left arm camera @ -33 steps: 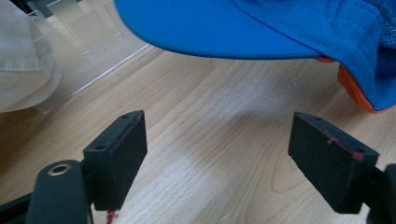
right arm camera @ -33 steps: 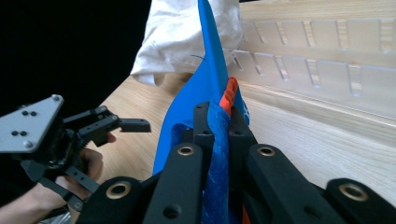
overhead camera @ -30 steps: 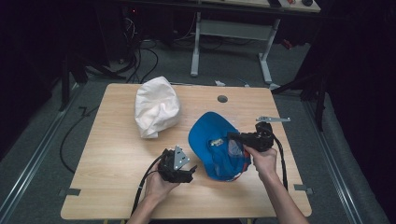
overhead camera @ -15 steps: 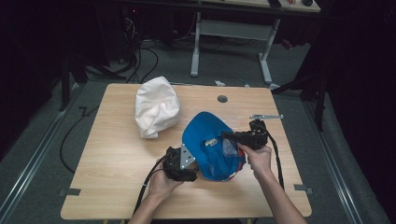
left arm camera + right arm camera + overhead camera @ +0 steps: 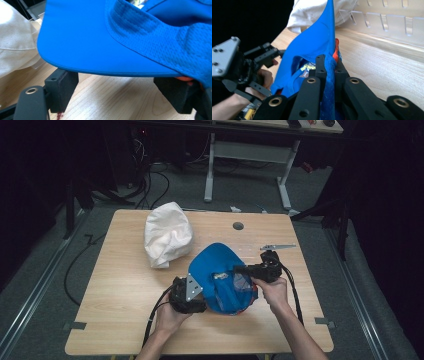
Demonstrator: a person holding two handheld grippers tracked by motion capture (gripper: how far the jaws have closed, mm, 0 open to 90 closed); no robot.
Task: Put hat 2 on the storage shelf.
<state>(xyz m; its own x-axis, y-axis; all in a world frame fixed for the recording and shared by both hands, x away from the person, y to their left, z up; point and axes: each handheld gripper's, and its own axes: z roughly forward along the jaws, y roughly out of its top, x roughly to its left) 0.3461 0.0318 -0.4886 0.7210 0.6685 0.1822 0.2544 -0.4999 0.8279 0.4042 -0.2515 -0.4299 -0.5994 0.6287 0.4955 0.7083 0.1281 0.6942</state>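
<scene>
The right tool (image 5: 329,67) is clenched on a fold of the bright blue mesh-fabric cap (image 5: 220,275), the cloth pinched flat between its two black jaws in the right gripper view. The left tool (image 5: 120,93) has its jaws spread wide apart under the cap's stiff blue brim, one on each side and neither gripping; in the high view the left tool sits just beside the cap's left edge, its grey plate against the fabric. The cap is held tilted over the pale wooden table (image 5: 125,295), near the front edge, between the two hands.

The risk, as I judge it, lies in the thin hold: the right tool pinches only a narrow strip of soft cloth, so a tug from the left could pull it free and let the cap drop. The left jaws could also close on air or catch the brim's very edge and slide off.

The crumpled white cloth bag (image 5: 167,240) lies beyond the cap, to its left, apart from it. A thin metal strip (image 5: 277,247) lies just behind the right hand (image 5: 272,290).

A second ago the cap lay farther right, with the left tool well clear of it; both have since closed together.
</scene>
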